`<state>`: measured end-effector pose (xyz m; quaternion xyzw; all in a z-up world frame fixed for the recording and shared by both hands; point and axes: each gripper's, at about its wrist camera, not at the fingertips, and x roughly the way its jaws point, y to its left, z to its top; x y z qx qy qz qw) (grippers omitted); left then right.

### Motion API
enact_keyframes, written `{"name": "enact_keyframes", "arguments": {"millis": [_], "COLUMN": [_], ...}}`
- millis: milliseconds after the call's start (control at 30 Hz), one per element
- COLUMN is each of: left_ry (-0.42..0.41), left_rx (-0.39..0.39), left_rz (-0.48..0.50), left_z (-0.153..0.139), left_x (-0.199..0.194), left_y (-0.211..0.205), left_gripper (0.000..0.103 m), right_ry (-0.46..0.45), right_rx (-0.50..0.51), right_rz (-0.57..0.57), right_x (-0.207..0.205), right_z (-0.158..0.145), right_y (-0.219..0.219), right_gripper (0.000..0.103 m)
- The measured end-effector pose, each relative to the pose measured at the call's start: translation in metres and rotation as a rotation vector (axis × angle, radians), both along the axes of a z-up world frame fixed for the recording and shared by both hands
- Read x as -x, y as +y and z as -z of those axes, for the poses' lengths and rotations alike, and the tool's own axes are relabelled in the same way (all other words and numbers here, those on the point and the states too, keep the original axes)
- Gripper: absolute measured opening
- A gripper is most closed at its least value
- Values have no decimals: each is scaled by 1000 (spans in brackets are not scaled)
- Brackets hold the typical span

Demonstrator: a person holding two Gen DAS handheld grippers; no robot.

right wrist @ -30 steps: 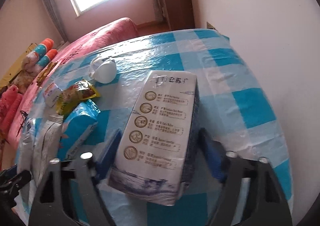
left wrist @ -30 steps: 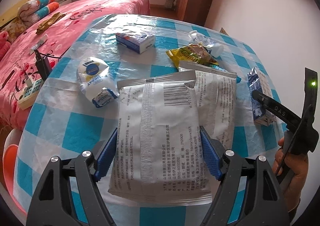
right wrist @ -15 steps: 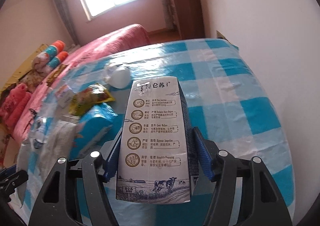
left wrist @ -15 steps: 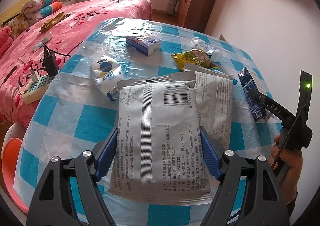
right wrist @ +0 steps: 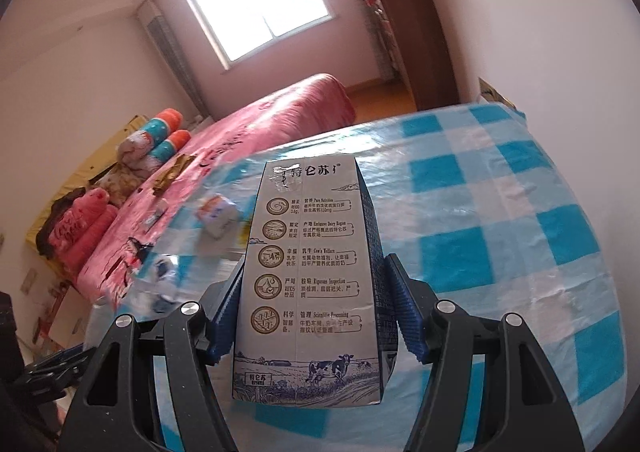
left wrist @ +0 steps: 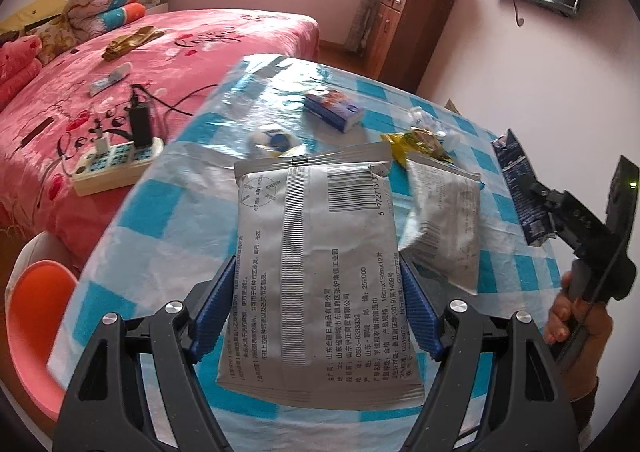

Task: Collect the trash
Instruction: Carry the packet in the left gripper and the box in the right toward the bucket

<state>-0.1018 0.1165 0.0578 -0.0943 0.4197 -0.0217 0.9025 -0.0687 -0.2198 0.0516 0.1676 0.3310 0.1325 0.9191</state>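
My left gripper (left wrist: 316,292) is shut on a grey printed packet (left wrist: 316,236) and holds it above the blue-and-white checked table (left wrist: 160,212). My right gripper (right wrist: 316,292) is shut on a blue-and-white milk carton (right wrist: 312,236), with its blue pads against both sides, lifted clear of the cloth. The left wrist view also shows that carton (left wrist: 516,180) at the far right, with a hand (left wrist: 572,316) on the gripper handle. Still lying on the table are a second grey packet (left wrist: 444,220), a yellow snack bag (left wrist: 416,144), a blue-white box (left wrist: 334,110) and a crumpled wrapper (left wrist: 274,140).
A pink bed (left wrist: 120,92) runs along the table's left side, with a power strip (left wrist: 116,164) and cables near its edge. An orange chair (left wrist: 36,324) stands at the lower left. A wooden cabinet (left wrist: 412,32) and a wall close off the far right.
Both grippers have risen and pulled back from the table, each carrying its item. The right gripper's pads closed in on the carton and it tilted upward.
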Motion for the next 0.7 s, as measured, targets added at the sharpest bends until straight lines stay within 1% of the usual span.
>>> {"name": "enact_keyframes", "arguments": {"millis": [67,200,467,700], "left_ry": [-5,-16,-28,-11], "left_rx": [6,-4,-35,-63], "left_rz": [-13,-46,-136,-237], "left_z": [-1,0,4,14], "left_x": [3,11,32,53], "left_y": [10,32,84,135], "left_gripper": [77,77,77,77], "right_ry": [-18,-21,-25,-26], "right_rx": [19,27,58,104], "right_rz": [-21,-77,-203,-339], "right_x": [6,14,30,45], "right_z": [-8,-14,-19,-21], "right_y": [14,41,103,166], "right_gripper": [66,66,66,66]}}
